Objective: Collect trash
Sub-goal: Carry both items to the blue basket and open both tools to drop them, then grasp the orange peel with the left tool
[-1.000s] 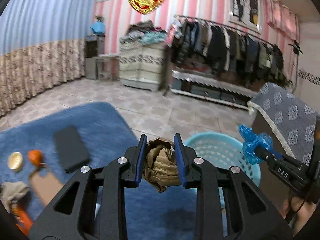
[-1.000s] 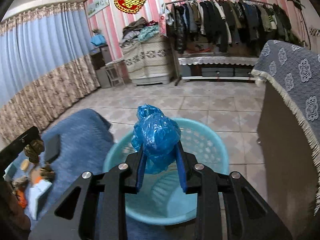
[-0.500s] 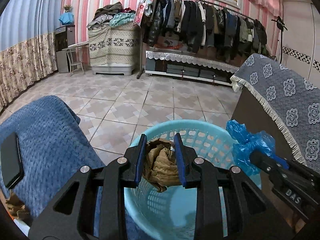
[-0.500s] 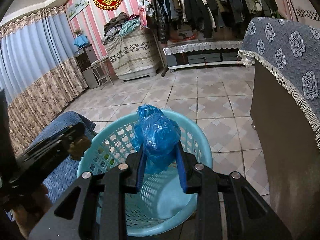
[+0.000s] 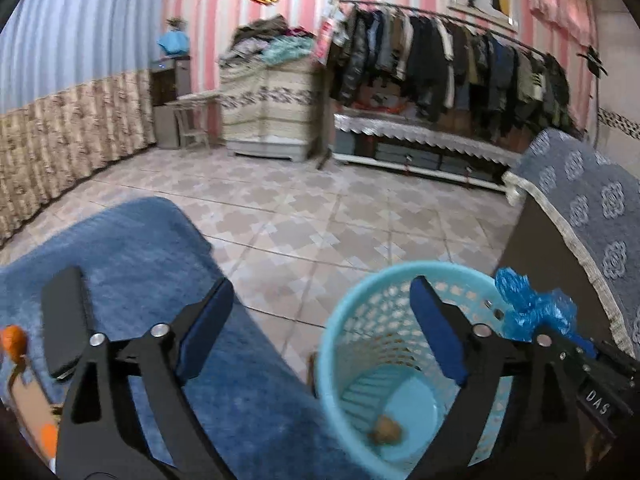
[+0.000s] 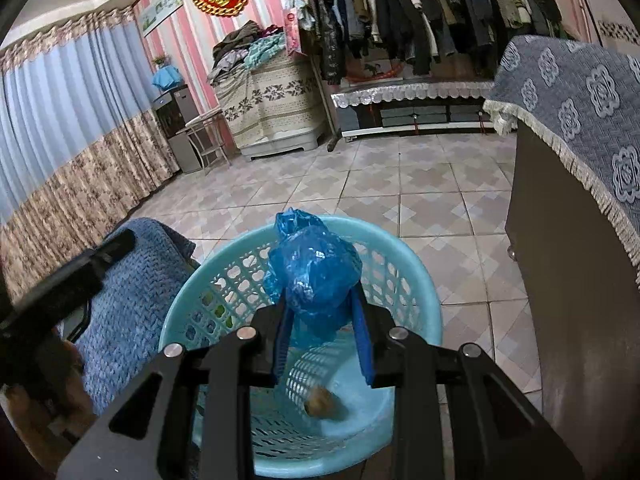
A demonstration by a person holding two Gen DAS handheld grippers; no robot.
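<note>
The right gripper [image 6: 322,344] pinches the crumpled blue bag [image 6: 314,276] over the light-blue basket [image 6: 416,264]; a clean drop, by the look of it, means centring over the opening before spreading the jaws, so the bag clears the rim. Half a second ago the left gripper [image 5: 320,330] clamped a brown wad [image 5: 386,428]; now it stands wide open and empty, and the wad lies on the basket floor.

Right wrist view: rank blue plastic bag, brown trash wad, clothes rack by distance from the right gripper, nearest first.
1. Blue plastic bag: clamped in the right gripper.
2. Brown trash wad: below, on the bottom of the light-blue basket.
3. Clothes rack: far wall, across the tiled floor.
</note>
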